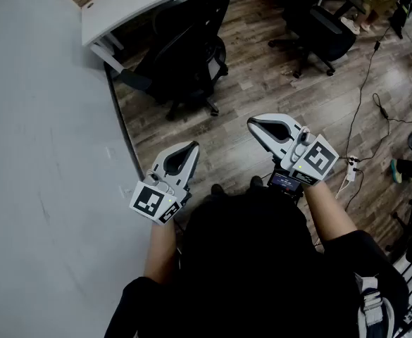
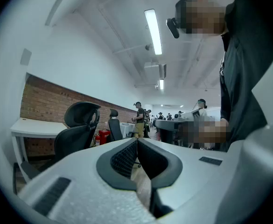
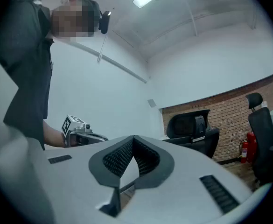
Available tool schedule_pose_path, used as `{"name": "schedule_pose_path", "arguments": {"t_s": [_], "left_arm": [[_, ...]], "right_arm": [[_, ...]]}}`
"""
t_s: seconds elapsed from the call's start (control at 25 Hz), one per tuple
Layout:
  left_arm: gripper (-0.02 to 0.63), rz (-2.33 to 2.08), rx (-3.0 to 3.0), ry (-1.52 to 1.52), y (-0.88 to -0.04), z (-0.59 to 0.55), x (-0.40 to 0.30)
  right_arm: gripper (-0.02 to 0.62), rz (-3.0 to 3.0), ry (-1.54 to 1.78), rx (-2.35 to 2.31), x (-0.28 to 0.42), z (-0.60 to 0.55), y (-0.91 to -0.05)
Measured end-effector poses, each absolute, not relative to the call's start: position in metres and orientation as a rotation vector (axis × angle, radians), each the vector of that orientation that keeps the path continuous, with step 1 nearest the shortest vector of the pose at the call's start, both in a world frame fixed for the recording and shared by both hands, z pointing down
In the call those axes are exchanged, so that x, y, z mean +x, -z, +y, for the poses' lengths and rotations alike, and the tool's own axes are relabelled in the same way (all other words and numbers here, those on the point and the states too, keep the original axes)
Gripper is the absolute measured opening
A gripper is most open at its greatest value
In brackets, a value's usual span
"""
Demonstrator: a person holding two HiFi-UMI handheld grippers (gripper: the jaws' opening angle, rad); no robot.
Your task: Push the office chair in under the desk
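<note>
Step in hand: approach, judged not yet begun in earnest. No contact with the chair is made.

The left gripper [image 1: 189, 147] and the right gripper [image 1: 253, 124] are held level in front of the body, side by side and apart from each other. Both pairs of jaws are seen pressed together, with nothing between the pads.

The office chair [image 1: 184, 55], black, is located well ahead of both grippers on the wood floor [image 1: 262, 83], close against the edge of the white desk [image 1: 132, 2].

Next move, as judged: the gap to the chair is to be closed, and the backrest or an armrest is to be met by the closed jaws so that a push toward the desk can be applied. A low, centred contact is preferred, since the castors may swivel the chair aside.

Not resolved: how far the seat already lies under the desk top. The chair's base is lost in shadow. The desk is cut off by the upper frame edge. The person's feet are hidden by the torso.
</note>
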State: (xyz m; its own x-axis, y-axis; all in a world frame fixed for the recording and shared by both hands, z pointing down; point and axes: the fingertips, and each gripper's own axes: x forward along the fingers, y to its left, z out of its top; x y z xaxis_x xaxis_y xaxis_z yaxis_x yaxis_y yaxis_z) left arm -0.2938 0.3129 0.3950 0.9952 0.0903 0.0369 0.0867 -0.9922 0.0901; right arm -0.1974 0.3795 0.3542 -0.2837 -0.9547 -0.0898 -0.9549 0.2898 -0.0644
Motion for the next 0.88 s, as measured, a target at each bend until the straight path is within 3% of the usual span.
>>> {"name": "schedule_pose_path", "arguments": {"t_s": [0.88], "left_arm": [[0.015,0.16,3.099,-0.087,-0.393,0.334,-0.279]], "right_arm": [[0.006,2.407,-0.009,-1.871,-0.193,0.405,-0.358]]}}
